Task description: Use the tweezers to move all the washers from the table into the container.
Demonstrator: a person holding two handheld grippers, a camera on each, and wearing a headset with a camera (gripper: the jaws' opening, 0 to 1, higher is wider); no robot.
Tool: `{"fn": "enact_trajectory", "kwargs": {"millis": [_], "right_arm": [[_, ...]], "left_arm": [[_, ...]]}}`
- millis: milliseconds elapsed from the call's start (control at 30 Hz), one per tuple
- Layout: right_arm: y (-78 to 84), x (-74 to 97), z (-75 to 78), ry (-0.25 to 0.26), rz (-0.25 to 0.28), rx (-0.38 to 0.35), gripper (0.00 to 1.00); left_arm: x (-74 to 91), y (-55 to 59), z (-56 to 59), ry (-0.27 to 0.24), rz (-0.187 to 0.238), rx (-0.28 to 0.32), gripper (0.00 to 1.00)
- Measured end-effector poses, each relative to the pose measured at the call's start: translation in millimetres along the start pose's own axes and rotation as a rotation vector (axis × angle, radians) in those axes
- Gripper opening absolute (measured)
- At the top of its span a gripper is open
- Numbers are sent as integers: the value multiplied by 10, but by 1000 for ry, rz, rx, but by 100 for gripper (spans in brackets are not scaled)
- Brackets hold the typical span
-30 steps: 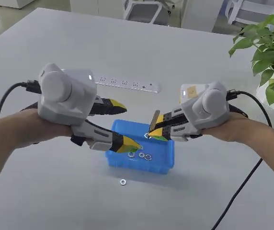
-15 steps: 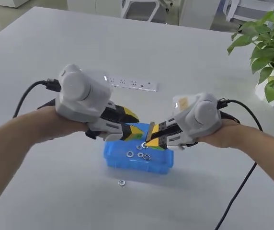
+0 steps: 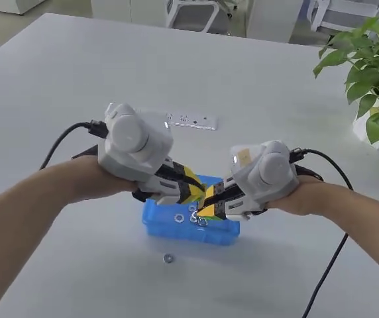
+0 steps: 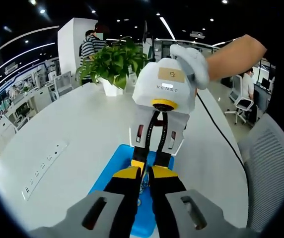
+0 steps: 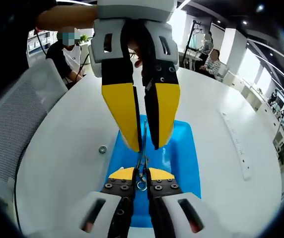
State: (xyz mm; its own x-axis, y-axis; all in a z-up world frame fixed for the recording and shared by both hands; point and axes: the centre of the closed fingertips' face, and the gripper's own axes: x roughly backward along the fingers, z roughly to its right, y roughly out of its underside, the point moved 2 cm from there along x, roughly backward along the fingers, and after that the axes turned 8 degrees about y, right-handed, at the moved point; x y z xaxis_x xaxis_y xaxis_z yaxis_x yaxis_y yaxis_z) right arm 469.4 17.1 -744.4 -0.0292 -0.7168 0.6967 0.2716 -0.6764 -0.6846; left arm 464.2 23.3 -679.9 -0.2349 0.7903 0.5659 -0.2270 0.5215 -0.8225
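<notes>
A blue container (image 3: 176, 230) sits mid-table with three washers (image 3: 179, 217) lying inside it. One more washer (image 3: 168, 258) lies on the table just in front of the container, and it is the washer (image 5: 103, 148) left of the container (image 5: 181, 148) in the right gripper view. Thin metal tweezers (image 5: 143, 148) run between both grippers above the container. My right gripper (image 5: 141, 176) is shut on one end of them. My left gripper (image 4: 144, 173) faces it, jaws closed narrowly around the other end. In the head view the left gripper (image 3: 199, 192) and right gripper (image 3: 206, 211) meet tip to tip.
A white power strip (image 3: 189, 122) lies behind the container. A potted plant (image 3: 375, 66) stands at the table's right edge. Black cables (image 3: 322, 278) trail from both grippers. Office chairs and people are beyond the table.
My left gripper has swung right and its jaws have closed from wide open onto the tweezers. Both grippers have dropped closer to the container. The tweezers have tipped from upright to level.
</notes>
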Motion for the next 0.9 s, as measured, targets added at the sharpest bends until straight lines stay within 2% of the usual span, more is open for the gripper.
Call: {"fn": "enact_trajectory", "kwargs": {"millis": [167, 500, 900], "right_arm": [[18, -18, -19, -9, -3, -6, 9], [57, -46, -48, -18, -15, -13, 10], [6, 29, -28, 1, -11, -17, 12]], "left_arm": [[-45, 21, 36, 17, -19, -8, 8], [-77, 53, 58, 28, -36, -21, 7], [-32, 6, 74, 15, -28, -34, 7]]}}
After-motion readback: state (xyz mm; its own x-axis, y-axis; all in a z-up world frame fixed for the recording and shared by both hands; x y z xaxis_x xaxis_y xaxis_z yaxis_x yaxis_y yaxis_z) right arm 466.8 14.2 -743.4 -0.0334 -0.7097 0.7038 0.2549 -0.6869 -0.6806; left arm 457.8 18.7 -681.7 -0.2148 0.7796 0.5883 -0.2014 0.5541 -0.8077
